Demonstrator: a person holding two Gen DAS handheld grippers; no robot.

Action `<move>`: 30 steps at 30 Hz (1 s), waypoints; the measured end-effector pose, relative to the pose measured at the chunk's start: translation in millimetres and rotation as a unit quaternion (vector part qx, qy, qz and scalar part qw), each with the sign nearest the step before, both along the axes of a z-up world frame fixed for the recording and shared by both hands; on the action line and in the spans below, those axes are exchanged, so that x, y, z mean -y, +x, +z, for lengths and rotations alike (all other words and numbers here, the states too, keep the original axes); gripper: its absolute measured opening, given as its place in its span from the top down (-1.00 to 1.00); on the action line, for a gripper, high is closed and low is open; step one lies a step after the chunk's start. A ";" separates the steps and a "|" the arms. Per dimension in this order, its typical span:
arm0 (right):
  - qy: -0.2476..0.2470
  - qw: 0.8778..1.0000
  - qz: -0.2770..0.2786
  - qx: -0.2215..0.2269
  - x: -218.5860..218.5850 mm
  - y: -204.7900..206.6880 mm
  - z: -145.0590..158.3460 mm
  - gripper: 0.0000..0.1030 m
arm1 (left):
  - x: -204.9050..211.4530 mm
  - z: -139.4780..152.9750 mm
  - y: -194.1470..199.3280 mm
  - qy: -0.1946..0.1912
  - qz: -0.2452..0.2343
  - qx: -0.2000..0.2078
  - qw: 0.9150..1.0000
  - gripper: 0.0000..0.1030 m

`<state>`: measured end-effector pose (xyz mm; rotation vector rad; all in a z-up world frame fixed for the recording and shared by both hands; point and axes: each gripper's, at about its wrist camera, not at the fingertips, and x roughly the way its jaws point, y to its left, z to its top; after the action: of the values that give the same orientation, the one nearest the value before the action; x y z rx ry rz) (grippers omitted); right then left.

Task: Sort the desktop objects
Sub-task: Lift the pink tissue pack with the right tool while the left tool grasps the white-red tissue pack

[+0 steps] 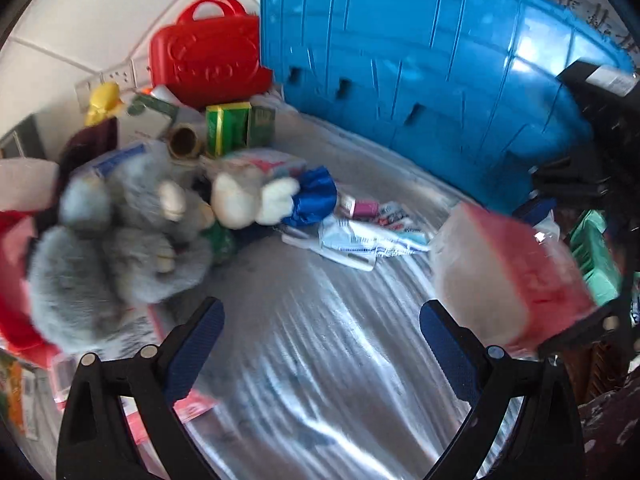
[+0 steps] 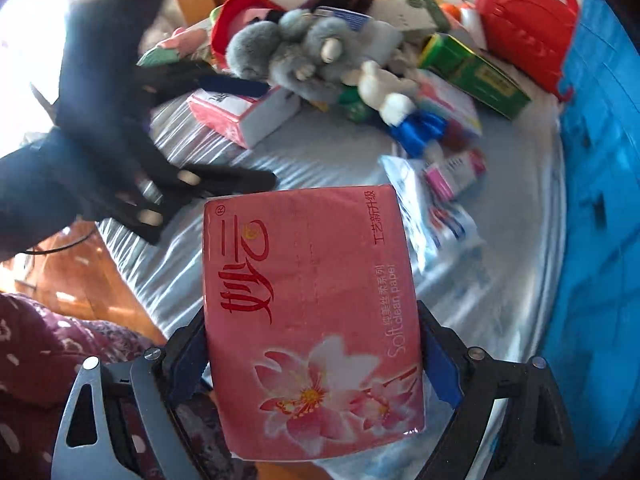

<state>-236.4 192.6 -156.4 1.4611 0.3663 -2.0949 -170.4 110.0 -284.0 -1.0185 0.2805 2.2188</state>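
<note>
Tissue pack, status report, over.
Right gripper shut on pink tissue pack, held above the table. Left gripper open, holding nothing. Grey plush toy and clutter pile ahead; blue crate alongside.

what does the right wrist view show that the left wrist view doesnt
Only the right wrist view shows the printed front of the pink tissue pack, with its flowers and "Soft clean paper" text, clamped by the right gripper. It also shows the left gripper from outside and a pink box beneath it.

Only the left wrist view shows the left gripper's open blue pads over bare table, and a cardboard tube.

Both show the grey plush, the red case, the green box and the blue crate.
</note>
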 end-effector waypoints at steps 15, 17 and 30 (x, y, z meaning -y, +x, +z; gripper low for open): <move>-0.062 0.997 0.035 -0.033 39.9 -23.2 18.6 -0.77 | 143.7 27.1 91.0 -0.112 0.241 -0.051 0.963 -0.58; -0.069 0.996 0.048 -0.035 49.1 -29.0 19.8 -0.77 | 159.3 37.7 92.2 -0.104 0.295 -0.070 0.947 -0.82; -0.092 0.992 0.071 -0.041 62.6 -38.1 25.2 -0.77 | 183.2 -19.4 10.8 -0.061 0.384 0.061 0.919 -0.92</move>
<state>-274.5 130.0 -131.2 1.2098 0.2897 -2.0217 -159.6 -73.2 -303.5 -1.5188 -0.0614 2.8303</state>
